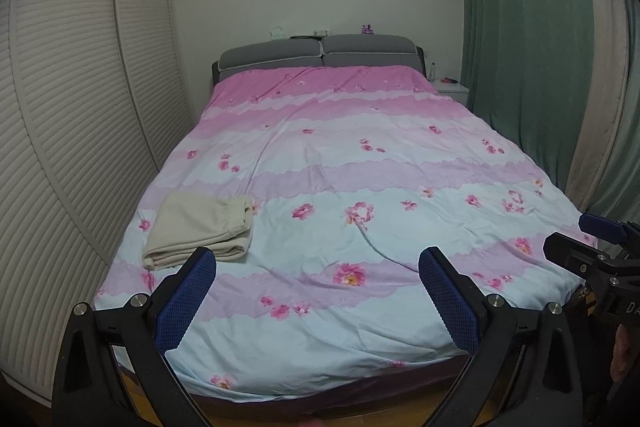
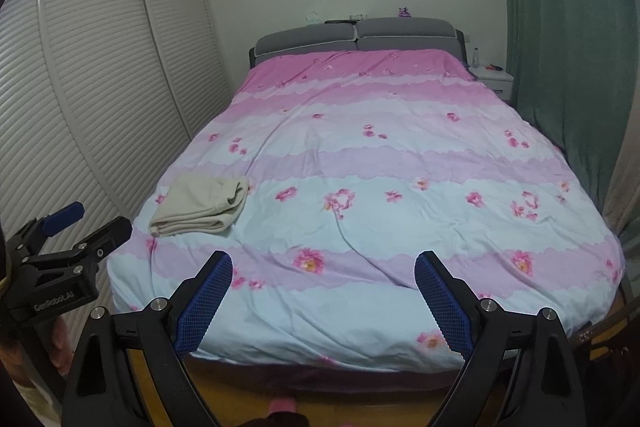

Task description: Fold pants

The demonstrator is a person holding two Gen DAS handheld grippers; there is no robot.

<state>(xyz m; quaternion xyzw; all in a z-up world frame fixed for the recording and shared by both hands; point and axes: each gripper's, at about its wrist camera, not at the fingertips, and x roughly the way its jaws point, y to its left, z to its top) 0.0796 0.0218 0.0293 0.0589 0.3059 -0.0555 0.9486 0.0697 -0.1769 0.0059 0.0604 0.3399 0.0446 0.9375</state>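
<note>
Cream pants (image 1: 202,227) lie folded in a neat stack near the left edge of the bed, also in the right wrist view (image 2: 202,205). My left gripper (image 1: 318,259) is open and empty, held back at the foot of the bed, its left finger just in front of the pants. My right gripper (image 2: 324,263) is open and empty at the foot of the bed, to the right of the pants. Each gripper shows at the edge of the other's view: the right one (image 1: 592,247) and the left one (image 2: 80,227).
The bed has a pink, lilac and pale blue flowered duvet (image 1: 360,167) and a grey headboard (image 1: 320,53). White slatted wardrobe doors (image 1: 80,107) run along the left. Green curtains (image 1: 520,47) and a white nightstand (image 1: 452,91) stand at the right.
</note>
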